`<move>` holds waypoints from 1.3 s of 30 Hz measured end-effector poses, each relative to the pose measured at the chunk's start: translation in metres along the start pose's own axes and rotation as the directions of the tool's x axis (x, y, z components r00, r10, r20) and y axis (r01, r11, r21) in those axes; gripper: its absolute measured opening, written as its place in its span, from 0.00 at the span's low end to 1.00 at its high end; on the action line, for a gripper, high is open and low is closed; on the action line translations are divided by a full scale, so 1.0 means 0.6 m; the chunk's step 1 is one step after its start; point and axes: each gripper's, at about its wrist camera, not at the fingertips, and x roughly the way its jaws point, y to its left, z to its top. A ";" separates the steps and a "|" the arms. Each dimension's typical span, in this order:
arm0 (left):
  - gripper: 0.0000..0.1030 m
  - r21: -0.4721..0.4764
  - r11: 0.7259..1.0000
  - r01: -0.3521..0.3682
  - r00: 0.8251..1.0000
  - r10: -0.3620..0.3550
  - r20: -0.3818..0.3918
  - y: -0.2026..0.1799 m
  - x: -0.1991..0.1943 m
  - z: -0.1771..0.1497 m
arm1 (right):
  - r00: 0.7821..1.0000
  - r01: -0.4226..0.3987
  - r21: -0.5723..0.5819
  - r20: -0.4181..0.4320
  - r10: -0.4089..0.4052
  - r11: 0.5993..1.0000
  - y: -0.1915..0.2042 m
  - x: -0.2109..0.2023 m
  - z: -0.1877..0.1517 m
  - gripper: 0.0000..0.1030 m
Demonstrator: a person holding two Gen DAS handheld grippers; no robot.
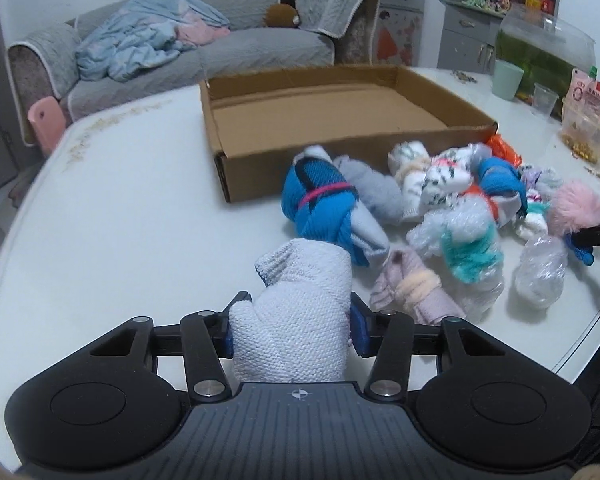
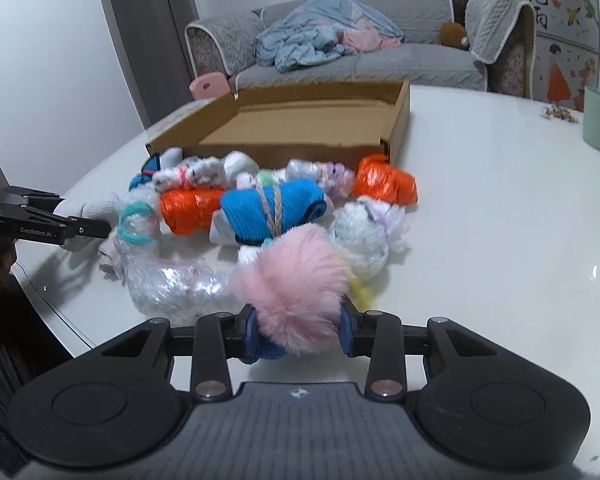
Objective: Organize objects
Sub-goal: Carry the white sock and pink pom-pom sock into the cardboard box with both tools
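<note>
My left gripper [image 1: 294,320] is shut on a white knitted sock bundle [image 1: 296,320], held over the white table near its front. My right gripper [image 2: 298,334] is shut on a pink fluffy bundle [image 2: 292,280] with a blue part under it. The pink bundle also shows at the right of the left wrist view [image 1: 576,208]. A pile of rolled sock bundles [image 1: 440,208] lies on the table, blue, white, orange and plastic-wrapped ones [image 2: 272,208]. An open shallow cardboard box [image 1: 340,120] stands empty behind the pile [image 2: 300,128].
A mint cup [image 1: 508,78], a clear plastic cup [image 1: 545,98], snack packets and a green-filled tank [image 1: 544,48] stand at the table's far right. A grey sofa [image 1: 228,40] with laundry is behind the table. A pink chair back [image 1: 46,120] is at the far left edge.
</note>
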 end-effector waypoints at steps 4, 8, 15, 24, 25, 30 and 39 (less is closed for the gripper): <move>0.54 0.001 0.999 -0.037 0.999 0.037 0.032 0.001 -0.030 0.020 | 0.999 -0.005 -0.021 0.036 0.006 1.000 0.000 -0.025 0.021 0.33; 0.55 -0.023 0.998 -0.051 0.995 0.053 0.087 0.010 -0.059 0.054 | 0.997 0.003 -0.058 0.079 0.002 0.998 -0.001 -0.046 0.059 0.33; 0.55 -0.052 0.996 -0.067 0.982 0.075 0.173 0.022 -0.080 0.137 | 0.982 0.003 -0.141 0.189 0.024 0.990 0.001 -0.073 0.154 0.33; 0.55 -0.129 0.987 -0.101 0.972 0.125 0.201 0.030 -0.038 0.235 | 0.969 -0.022 -0.241 0.235 0.081 0.970 0.028 -0.027 0.266 0.34; 0.55 -0.147 0.984 -0.103 0.972 0.131 0.194 0.032 -0.026 0.245 | 0.969 -0.032 -0.249 0.230 0.091 0.968 0.031 -0.015 0.275 0.34; 0.55 -0.169 0.978 -0.124 0.975 0.152 0.162 0.032 0.036 0.290 | 0.971 -0.070 -0.311 0.196 0.136 0.948 0.059 0.061 0.321 0.34; 0.55 -0.151 0.978 -0.145 0.978 0.165 0.126 0.033 0.133 0.329 | 0.983 -0.118 -0.352 0.094 0.160 0.928 0.091 0.190 0.369 0.34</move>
